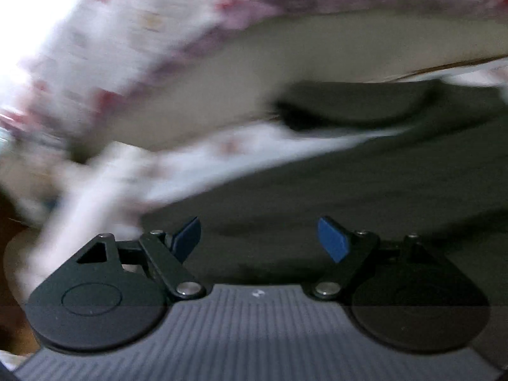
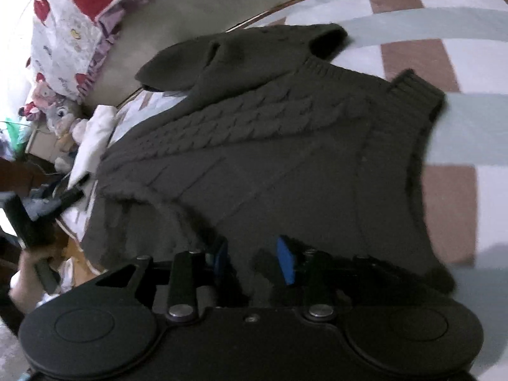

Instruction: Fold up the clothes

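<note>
A dark grey cable-knit sweater [image 2: 270, 146] lies spread on a bed, a sleeve folded over its top. My right gripper [image 2: 252, 260] hovers at the sweater's near edge, its blue pads [image 2: 285, 262] apart with nothing between them. My left gripper [image 1: 260, 238] is open just above the same dark knit [image 1: 349, 184]; that view is blurred by motion. The left gripper also shows at the left edge of the right wrist view [image 2: 28, 222], held by a hand.
The bedsheet [image 2: 444, 63] has white, pale blue and brown checks. A white pillow with red prints and a purple frill [image 2: 79, 22] leans at the bed's head. Stuffed toys [image 2: 60, 114] and clutter sit beside the bed at left.
</note>
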{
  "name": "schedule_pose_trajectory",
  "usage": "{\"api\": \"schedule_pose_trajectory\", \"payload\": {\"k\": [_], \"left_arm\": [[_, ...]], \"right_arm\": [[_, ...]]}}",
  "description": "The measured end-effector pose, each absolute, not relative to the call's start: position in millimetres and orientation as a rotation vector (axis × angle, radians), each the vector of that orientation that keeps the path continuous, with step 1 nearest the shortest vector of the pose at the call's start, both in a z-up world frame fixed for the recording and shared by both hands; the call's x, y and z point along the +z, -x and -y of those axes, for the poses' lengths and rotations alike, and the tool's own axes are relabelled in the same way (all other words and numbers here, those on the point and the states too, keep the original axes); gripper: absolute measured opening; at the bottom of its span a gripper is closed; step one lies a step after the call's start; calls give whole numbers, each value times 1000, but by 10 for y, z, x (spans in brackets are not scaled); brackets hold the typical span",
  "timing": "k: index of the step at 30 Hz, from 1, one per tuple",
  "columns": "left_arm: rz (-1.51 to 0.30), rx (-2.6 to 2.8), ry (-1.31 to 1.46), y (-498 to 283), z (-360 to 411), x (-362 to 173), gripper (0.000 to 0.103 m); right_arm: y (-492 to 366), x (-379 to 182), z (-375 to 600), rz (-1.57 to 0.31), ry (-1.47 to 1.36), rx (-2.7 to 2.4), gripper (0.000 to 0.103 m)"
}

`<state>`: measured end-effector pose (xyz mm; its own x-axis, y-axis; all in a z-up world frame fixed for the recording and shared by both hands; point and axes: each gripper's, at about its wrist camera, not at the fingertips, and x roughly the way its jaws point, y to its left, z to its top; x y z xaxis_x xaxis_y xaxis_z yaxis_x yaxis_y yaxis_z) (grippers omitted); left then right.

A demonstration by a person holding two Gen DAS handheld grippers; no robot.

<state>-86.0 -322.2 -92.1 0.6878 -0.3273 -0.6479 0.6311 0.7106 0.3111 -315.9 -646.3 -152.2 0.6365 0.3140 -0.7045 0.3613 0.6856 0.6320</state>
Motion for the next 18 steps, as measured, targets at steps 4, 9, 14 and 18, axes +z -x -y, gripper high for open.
{"api": "schedule_pose_trajectory", "payload": {"k": [4,9,14,18], "left_arm": [[-833,-849,-366,1050,3286,-947,78],[-951,-1088,-311,1310,3375,-997,79],[-1009,-1197,-366,1529,3458,-1153,79],[-1083,-1365,-333,1670,3383,-1239,79]], "right_arm": [[3359,-1230,6139,-932,-684,39,55],[3312,-1235,5838,-983,-540,154,64],[3047,-1315,5799,-897,-464,253,11],[2915,-1343,6066,-755,-620,261,11]]}}
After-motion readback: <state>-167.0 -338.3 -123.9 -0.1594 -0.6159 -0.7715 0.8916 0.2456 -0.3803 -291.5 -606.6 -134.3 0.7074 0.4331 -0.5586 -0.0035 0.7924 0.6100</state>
